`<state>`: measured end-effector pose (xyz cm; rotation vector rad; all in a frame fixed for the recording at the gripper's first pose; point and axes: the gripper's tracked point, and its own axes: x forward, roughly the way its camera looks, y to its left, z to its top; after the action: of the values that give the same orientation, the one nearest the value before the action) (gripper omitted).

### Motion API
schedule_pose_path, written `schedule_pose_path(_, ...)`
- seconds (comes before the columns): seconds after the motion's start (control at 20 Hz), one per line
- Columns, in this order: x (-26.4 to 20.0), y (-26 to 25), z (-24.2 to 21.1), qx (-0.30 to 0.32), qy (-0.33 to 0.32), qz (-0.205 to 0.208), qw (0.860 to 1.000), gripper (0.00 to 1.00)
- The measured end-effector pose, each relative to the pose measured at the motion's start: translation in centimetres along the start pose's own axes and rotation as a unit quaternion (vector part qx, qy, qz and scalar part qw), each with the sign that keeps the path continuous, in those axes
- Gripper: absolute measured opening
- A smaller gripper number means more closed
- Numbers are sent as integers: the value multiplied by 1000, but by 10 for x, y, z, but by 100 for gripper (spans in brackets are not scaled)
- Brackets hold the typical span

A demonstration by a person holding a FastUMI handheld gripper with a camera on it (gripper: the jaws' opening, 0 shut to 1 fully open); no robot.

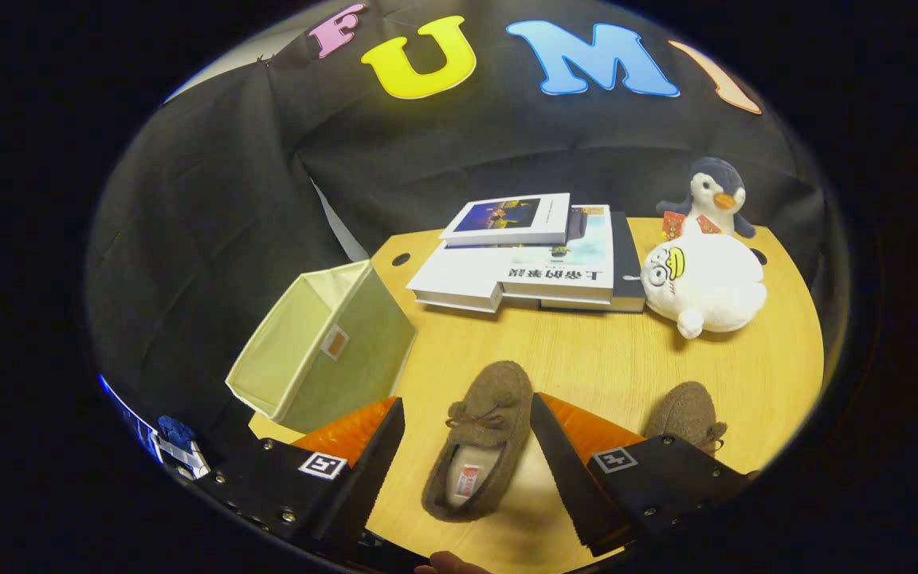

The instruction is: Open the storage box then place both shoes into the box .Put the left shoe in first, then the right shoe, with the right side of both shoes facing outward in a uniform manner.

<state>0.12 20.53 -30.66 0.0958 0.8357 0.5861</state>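
Gripper view, looking fwd along your tool (467, 434). Your tool's fingers (371, 458) stand wide apart, clamped on nothing. Between them, on the wooden surface (586, 359), lies one brown slipper-type shoe (479, 438), toe pointing away from you, opening w/ pale insole toward you; it touches neither finger as far as can be seen. A second brown shoe (686, 414) sits to the right, just beyond the right finger, partly hidden behind it. Which shoe is left vs. right: cannot tell.

The storage box (323, 351), pale green fabric, lies tipped on its side at the surface's left edge, beyond the left finger; its open mouth faces left, away from the shoes, w/ a small label on the side toward you.

Farther back: a stack of books (531, 255) at centre; just right of it a white plush toy (702, 287), touching or nearly touching the books; behind that, a penguin plush (714, 195) upright near the booth wall.
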Motion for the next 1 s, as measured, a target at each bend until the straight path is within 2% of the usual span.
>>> schedule_pose_path(0.45, 32, -25, -70, 12, 86, -31, 996, 96)
schedule_pose_path(0.65, 59, -38, -84, 0, 121, -55, 991, 93)
schedule_pose_path(0.75, 74, -44, -86, -6, 130, -66, 989, 83)
schedule_pose_path(0.8, 80, -46, -86, -4, 134, -68, 989, 83)
schedule_pose_path(0.85, 85, -47, -86, -1, 136, -70, 988, 75)
schedule_pose_path(0.95, 93, -48, -89, 6, 144, -68, 987, 70)
schedule_pose_path(1.0, 98, -42, -91, 20, 144, -56, 988, 50)
